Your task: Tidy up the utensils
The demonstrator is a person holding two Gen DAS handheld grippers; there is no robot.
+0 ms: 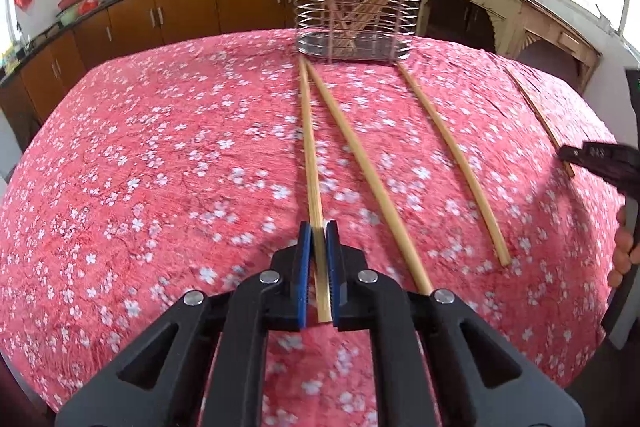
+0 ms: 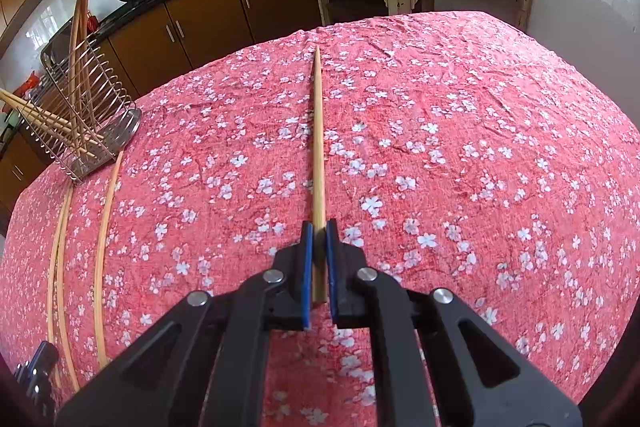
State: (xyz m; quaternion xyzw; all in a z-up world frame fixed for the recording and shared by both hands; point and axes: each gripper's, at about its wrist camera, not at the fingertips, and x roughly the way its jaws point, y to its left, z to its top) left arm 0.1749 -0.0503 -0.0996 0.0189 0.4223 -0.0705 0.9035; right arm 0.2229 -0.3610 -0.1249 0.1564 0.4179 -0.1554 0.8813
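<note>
Two black grippers with blue pads, left gripper (image 1: pixel 319 231) clamped on pale bamboo chopstick (image 1: pixel 309 147), right gripper (image 2: pixel 319 231) clamped on darker wooden chopstick (image 2: pixel 318 147), wire utensil rack (image 1: pixel 354 7) at 12 o'clock

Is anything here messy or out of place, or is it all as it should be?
Yes: loose chopsticks lie on the pink floral tablecloth rather than standing in the wire utensil holder. Two lie free. The left gripper and right gripper each have jaws closed on one more.

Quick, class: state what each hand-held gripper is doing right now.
Left hand-held gripper: closed on a pale chopstick.
Right hand-held gripper: closed on a darker chopstick.
</note>
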